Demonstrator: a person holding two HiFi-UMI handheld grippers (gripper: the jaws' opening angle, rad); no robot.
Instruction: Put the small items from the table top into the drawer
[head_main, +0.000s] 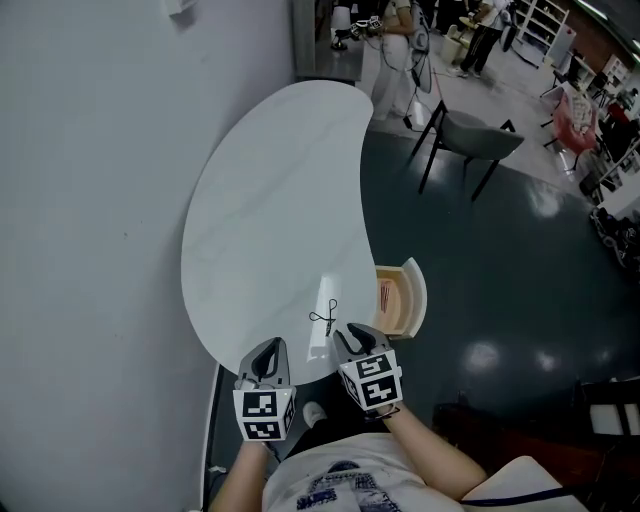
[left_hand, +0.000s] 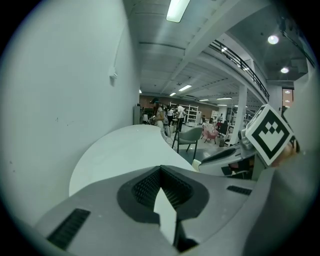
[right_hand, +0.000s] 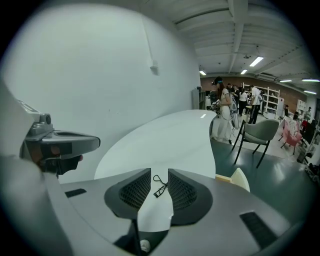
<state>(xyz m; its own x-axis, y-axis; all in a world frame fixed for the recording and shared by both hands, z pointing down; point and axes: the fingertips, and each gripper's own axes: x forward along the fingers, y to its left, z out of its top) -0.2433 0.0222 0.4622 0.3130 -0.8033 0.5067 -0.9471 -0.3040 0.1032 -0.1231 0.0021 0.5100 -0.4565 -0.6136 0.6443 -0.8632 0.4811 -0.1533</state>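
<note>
Left gripper (left_hand: 161, 167), at the near edge of the white counter (head_main: 270, 220), tilts down, jaws closed on nothing. Right gripper (right_hand: 159, 171) tilts down too, jaws partly parted and empty. Just beyond, on the counter, lies a thin looped black wire item (right_hand: 160, 185). The drawer (head_main: 405, 298) stands open to its right.

Drawer (head_main: 404, 302): half tucked under your table (head_main: 270, 220); reddish contents (head_main: 386, 294) too small to name.
Black item (head_main: 324, 318): too thin to identify.
</note>
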